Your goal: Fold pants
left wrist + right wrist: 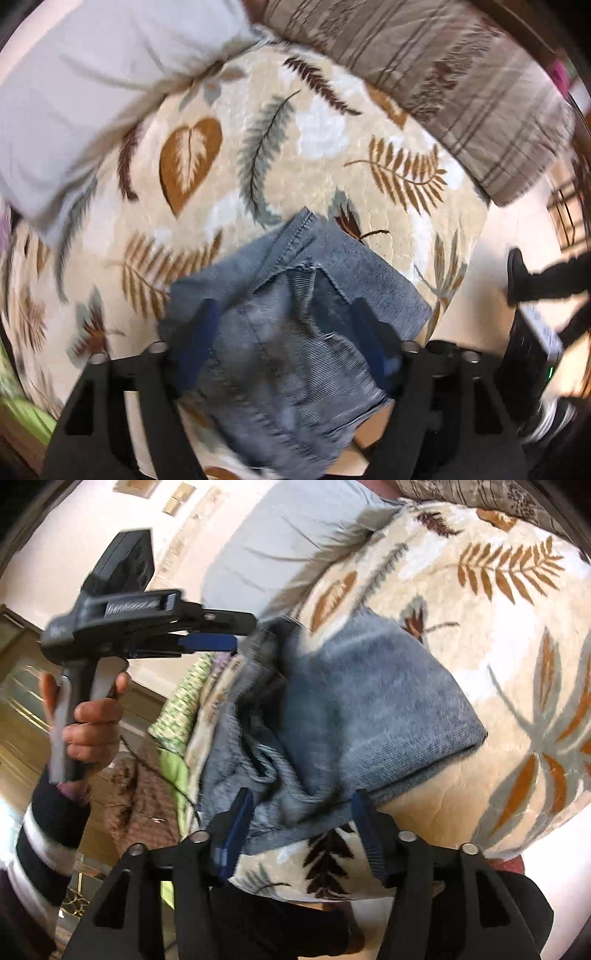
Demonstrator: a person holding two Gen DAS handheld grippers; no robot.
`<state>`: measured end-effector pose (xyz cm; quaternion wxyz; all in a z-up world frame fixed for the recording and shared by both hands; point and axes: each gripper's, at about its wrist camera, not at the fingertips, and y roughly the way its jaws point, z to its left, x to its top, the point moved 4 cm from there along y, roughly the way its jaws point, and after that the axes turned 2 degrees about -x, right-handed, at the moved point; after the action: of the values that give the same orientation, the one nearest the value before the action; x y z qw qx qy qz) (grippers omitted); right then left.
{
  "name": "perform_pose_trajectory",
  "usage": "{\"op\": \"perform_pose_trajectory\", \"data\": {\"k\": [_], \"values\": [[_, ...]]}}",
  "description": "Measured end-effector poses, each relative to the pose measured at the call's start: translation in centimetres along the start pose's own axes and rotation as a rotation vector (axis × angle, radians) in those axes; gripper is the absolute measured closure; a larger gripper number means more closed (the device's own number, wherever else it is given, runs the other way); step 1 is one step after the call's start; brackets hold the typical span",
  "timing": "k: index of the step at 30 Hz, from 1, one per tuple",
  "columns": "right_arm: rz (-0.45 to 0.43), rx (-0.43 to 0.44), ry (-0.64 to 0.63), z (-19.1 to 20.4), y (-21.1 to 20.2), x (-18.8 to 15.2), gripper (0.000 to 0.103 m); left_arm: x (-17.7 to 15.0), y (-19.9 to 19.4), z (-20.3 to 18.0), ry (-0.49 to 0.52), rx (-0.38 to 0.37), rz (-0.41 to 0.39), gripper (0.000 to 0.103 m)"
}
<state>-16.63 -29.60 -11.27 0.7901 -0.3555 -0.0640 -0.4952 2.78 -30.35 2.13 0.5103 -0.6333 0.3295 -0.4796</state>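
The blue denim pants (295,314) lie bunched and partly folded on the leaf-patterned blanket (258,147). In the left wrist view my left gripper (284,314) is open, its blue-padded fingers (203,332) standing apart on either side of the denim. In the right wrist view the pants (369,701) form a thick folded pile. My right gripper (299,805) is open over the pile's near edge. The left gripper (221,642) shows from the side there, hand-held, its tips at the pile's far left edge.
A white pillow (92,92) lies at the back left and a brown striped pillow (461,85) at the back right. Green and patterned bedding (177,716) hangs at the bed's left side. A person's dark leg (546,284) stands beside the bed on the right.
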Motion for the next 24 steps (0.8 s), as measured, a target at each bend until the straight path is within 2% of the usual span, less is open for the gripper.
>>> {"op": "perform_pose_trajectory", "data": {"k": [1,7,9,12,14,15,16,18,19,20,21,22,24], "values": [[-0.011,0.001,-0.003,0.0,0.0,0.1,0.030,0.0,0.0,0.4,0.022,-0.018,0.009,0.025],[-0.020,-0.011,-0.003,0.1,1.9,1.5,0.028,-1.3,3.3,1.4,0.152,-0.066,0.132,0.025],[0.012,-0.013,-0.003,0.1,3.1,1.4,0.026,-1.6,3.8,1.1,0.184,-0.100,0.147,0.025],[0.089,0.053,0.006,0.4,4.7,0.4,0.026,-1.9,4.9,1.2,0.223,-0.150,0.160,0.025],[0.101,0.083,-0.012,0.9,5.2,-0.2,0.026,-2.1,6.1,1.6,0.213,-0.177,0.186,0.025],[0.092,0.071,-0.025,1.1,5.4,-0.3,0.026,-2.3,6.6,1.8,0.206,-0.187,0.190,0.025],[0.086,0.064,-0.022,1.1,5.5,-0.3,0.028,-2.5,6.9,1.8,0.205,-0.192,0.176,0.026],[0.076,0.046,0.007,0.7,5.7,0.0,0.043,-2.8,6.6,1.7,0.211,-0.188,0.123,0.036],[0.081,0.036,0.021,0.5,5.8,0.2,0.061,-3.0,6.3,1.9,0.207,-0.164,0.099,0.057],[0.084,0.030,0.034,0.2,5.9,0.3,0.071,-3.1,6.3,2.2,0.194,-0.146,0.090,0.072],[0.086,0.028,0.046,0.1,5.8,0.4,0.073,-3.1,6.1,2.6,0.174,-0.144,0.085,0.075],[0.083,0.034,0.051,0.1,5.6,0.6,0.080,-3.3,5.8,3.0,0.148,-0.147,0.072,0.082],[0.069,0.043,0.039,0.7,5.0,1.0,0.085,-3.7,4.9,3.2,0.123,-0.136,0.036,0.084]]}}
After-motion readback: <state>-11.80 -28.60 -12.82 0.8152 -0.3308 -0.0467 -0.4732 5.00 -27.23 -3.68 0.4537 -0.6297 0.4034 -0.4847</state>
